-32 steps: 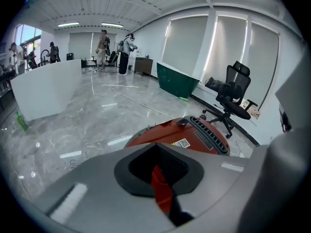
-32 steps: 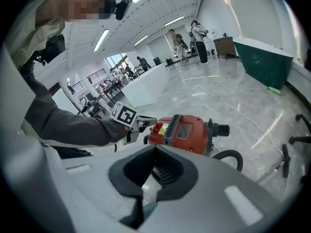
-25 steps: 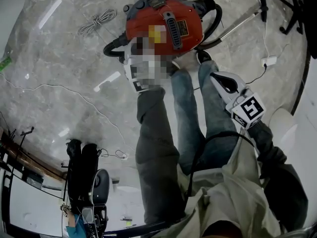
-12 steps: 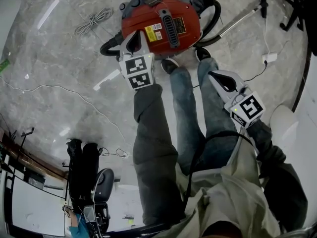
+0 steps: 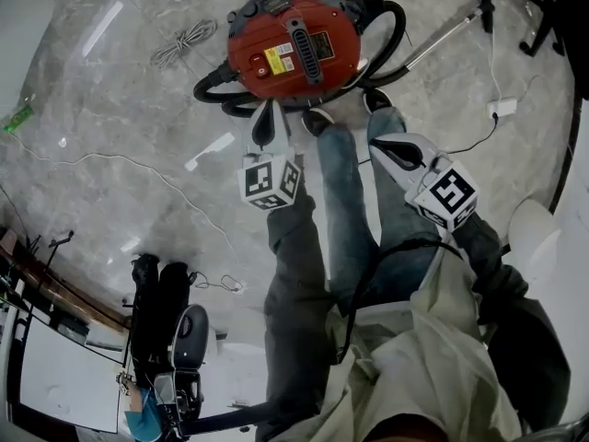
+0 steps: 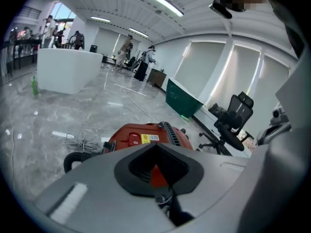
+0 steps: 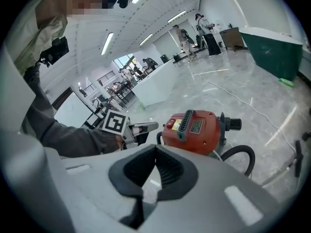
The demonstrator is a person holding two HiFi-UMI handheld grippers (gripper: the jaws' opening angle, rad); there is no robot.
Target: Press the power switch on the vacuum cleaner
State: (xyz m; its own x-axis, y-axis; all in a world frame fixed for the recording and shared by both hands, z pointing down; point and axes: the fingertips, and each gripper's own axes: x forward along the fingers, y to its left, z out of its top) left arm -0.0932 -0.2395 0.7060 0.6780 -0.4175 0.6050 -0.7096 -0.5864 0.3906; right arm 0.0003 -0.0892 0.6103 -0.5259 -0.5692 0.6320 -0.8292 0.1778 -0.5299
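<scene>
Since both pairs of jaws sit closed and empty, leave the right gripper [image 5: 386,147] idle over the leg [image 5: 345,210]. Use the left gripper [image 5: 267,110], just short of the red vacuum cleaner [image 5: 299,49] on the floor [image 5: 110,155], as a blunt tip, pressing squarely down on its round switch [image 5: 261,72].

vacuum cleaner [image 5: 294,49]: one
tools [image 5: 266,116] [image 5: 386,145]: two
shoes [image 5: 317,118] [image 5: 375,101]: two
coiled cord [image 5: 182,40]: one
office chair [image 6: 234,121]: one
</scene>
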